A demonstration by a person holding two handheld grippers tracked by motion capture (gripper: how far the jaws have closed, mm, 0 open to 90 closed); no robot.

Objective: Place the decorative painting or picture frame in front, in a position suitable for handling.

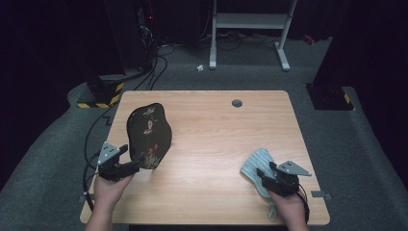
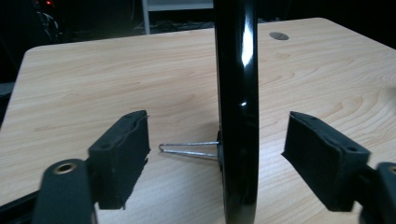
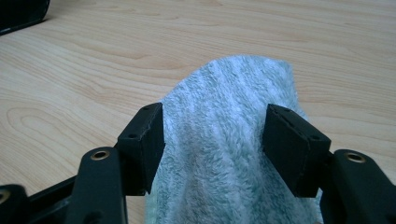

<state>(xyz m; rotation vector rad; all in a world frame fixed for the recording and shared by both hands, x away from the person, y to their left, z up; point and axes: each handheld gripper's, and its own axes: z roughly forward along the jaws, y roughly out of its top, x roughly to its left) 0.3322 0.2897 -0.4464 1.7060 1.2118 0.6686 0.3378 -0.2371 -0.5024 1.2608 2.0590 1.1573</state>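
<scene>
Upright black tray blocks the left; table middle lies open.

Glossy black lacquered tray; fluffy terry cloth; smooth wood-grain table

From my station I see the lacquer tray standing upright on edge near the table's left edge, about midway between its far and near edges. A wire clip sits at the tray's foot on the tabletop. My left gripper is just in front of the tray, by the near left corner, its jaws to either side of the tray's rim. The towel lies near the near right corner, with my right gripper over its near end. A cable grommet sits close to the far edge, right of centre.
</scene>
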